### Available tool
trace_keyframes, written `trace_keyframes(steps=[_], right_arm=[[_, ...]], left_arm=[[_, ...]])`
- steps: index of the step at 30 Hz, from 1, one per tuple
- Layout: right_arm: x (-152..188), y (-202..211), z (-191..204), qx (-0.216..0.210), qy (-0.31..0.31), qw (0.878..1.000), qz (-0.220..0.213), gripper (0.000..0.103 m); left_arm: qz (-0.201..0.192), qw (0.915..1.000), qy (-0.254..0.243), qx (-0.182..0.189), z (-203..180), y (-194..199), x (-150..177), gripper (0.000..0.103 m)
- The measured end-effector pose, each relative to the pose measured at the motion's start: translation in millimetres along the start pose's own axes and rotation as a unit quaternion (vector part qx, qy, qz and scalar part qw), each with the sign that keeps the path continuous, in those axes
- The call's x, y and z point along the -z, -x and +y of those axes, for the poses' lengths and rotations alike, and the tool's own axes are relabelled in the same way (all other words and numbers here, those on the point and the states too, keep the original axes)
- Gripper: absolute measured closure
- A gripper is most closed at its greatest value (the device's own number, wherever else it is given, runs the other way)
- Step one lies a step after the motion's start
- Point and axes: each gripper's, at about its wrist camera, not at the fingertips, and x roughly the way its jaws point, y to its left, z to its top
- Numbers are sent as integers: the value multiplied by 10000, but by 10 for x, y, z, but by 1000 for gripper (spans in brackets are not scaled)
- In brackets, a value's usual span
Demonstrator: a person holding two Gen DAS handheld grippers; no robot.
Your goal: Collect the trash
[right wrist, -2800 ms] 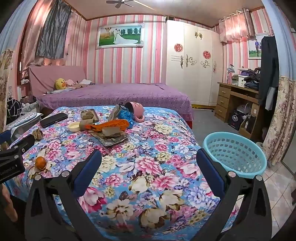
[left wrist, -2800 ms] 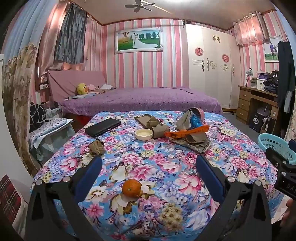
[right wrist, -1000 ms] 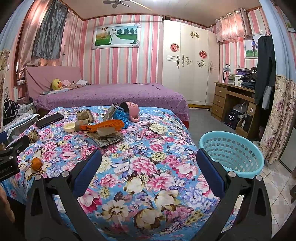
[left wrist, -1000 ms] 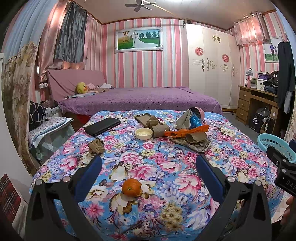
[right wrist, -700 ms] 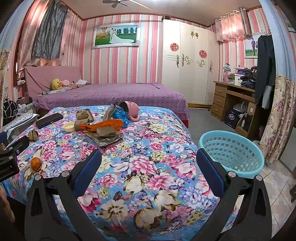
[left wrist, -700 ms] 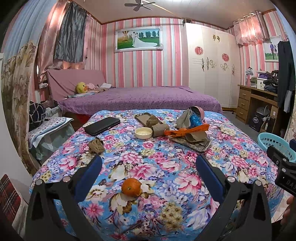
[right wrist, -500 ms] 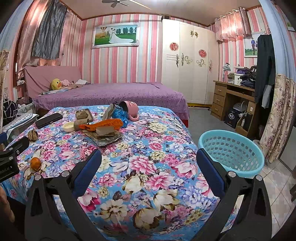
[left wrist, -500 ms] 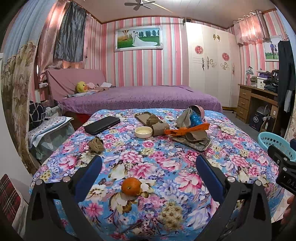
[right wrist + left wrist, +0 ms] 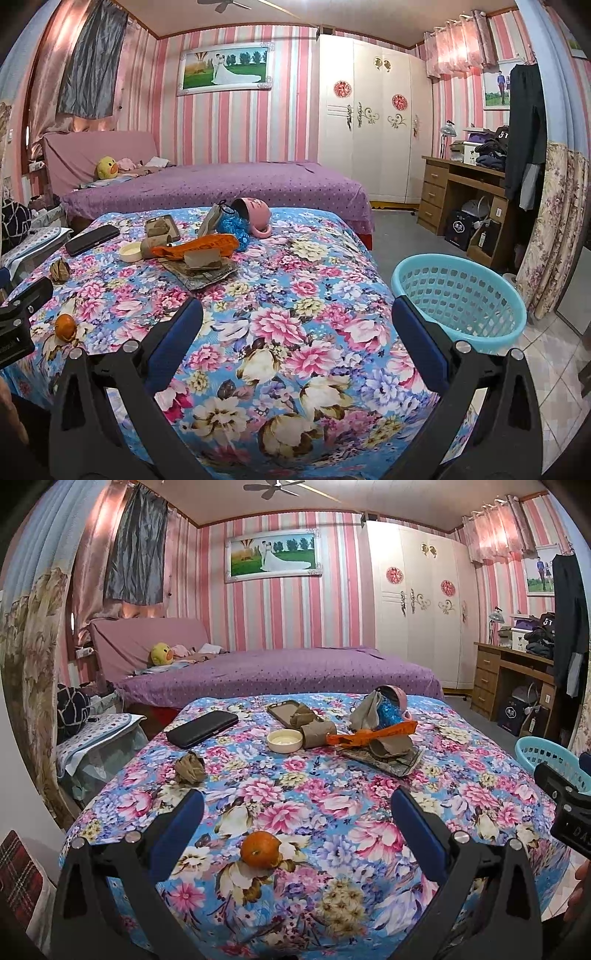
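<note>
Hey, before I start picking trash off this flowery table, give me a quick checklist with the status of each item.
1. Left claw open and empty: ok.
2. Right claw open and empty: ok.
3. Nearest piece reachable: ok, the orange lies between the left claw's fingers, not yet touched.
4. Blue basket upright and ready beside the table: ok.
5. Basket empty: cannot tell, its bottom is hidden.
6. Non-trash kept apart: not ok, the pink mug and black phone sit among the crumpled paper and orange wrapper.
</note>
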Motion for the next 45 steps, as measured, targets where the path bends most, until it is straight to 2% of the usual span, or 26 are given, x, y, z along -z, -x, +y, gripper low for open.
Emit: trace_keyframes(steps=[13, 22, 30, 36, 43, 45], right_arm=[[-20, -72, -34, -2, -84, 9999, 70, 4], [-233, -210, -84, 10, 76, 9999, -88, 4], [-77, -435, -171, -18, -26, 9998, 174, 4], [13, -501, -245, 121, -159, 9997, 151, 4], [30, -504, -288, -39, -356, 9993, -45, 4], [28, -554, -278, -32, -329, 9994, 56, 4]], left_arm=[[85, 10000, 40, 27, 7, -48, -20, 4], [257, 9995, 146, 62, 26, -214, -139, 4], [367, 9992, 84, 168, 69, -272, 40, 4], [292, 9995, -101, 93, 60, -232, 155, 4], [511, 9985, -98, 188, 53, -374, 250, 4], [479, 9987, -88, 125, 69, -383, 246, 4]])
